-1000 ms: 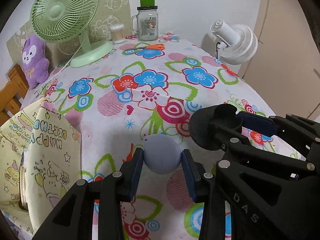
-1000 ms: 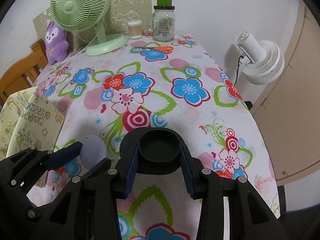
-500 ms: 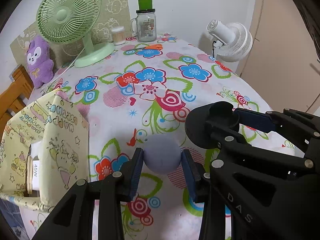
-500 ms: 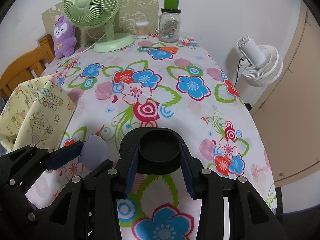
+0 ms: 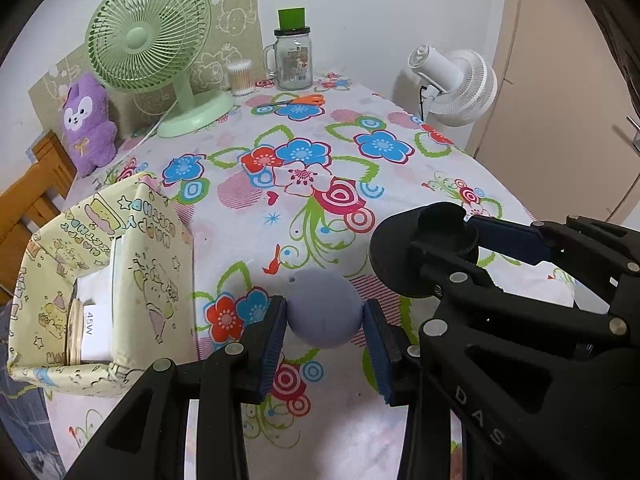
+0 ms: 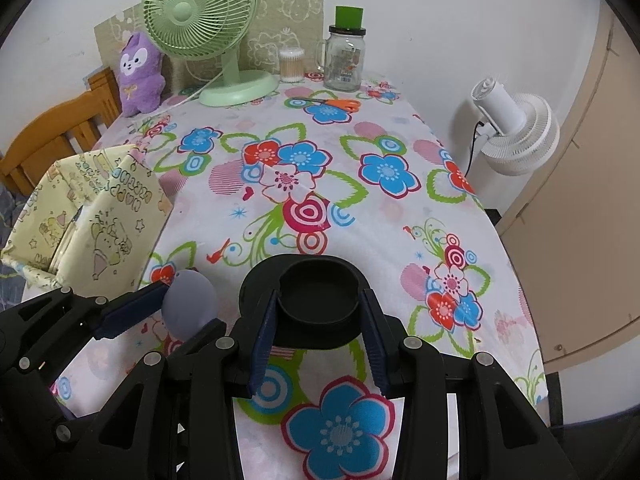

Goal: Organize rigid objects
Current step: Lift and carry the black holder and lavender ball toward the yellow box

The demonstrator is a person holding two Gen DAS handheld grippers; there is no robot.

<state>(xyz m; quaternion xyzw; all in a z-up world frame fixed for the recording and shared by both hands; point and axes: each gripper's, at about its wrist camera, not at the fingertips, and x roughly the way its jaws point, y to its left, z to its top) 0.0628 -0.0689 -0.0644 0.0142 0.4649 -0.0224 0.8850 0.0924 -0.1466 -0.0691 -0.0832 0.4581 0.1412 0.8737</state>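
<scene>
On the left sits the yellow box [image 5: 132, 276] wrapped in cartoon birthday paper, open at the top at the near-left corner of the flowered tablecloth [image 5: 320, 184], and it looks the likely home for both pieces. To do this step well, I'd carry each piece squarely over the opening, keep the grip firm until it is low inside, and keep the two tools from knocking together. The left gripper [image 5: 325, 334] has its blue pads closed against the sides of a grey-lilac ball [image 5: 323, 308], held clear above the cloth. Just to its right, the right gripper [image 6: 319, 322] is clamped on a black round cup-like holder [image 6: 316, 300], also lifted. Both tools tilt steeply downward, side by side and close.
</scene>
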